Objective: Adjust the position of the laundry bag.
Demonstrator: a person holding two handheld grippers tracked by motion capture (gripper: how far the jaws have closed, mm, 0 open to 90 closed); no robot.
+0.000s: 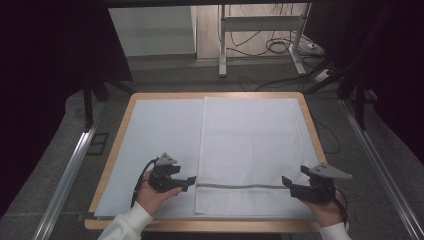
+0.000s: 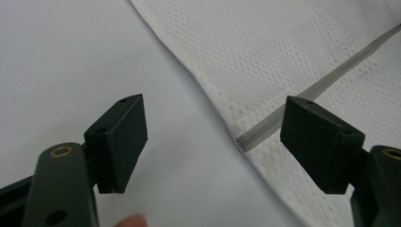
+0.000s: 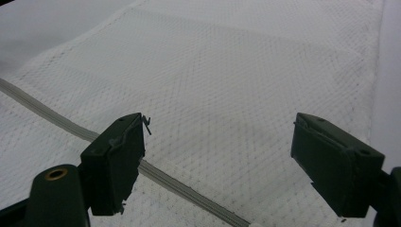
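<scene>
The towel (image 1: 250,150) lies flat and folded lengthwise on the right half of the desk (image 1: 117,135), its grey stripe (image 1: 240,186) near the front edge. No grasp is made yet: the left tongs (image 1: 192,179) stand wide open just beside the towel's near-left edge, and the right tongs (image 1: 286,181) gape over its near-right corner, holding nothing. Gripping both near corners and folding looks still to come.

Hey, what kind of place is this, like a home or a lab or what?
Probably a lab or test workspace, not a home: a wooden-edged table with a white mesh cloth laid out, loose cables on the floor beyond, and metal rails alongside.
</scene>
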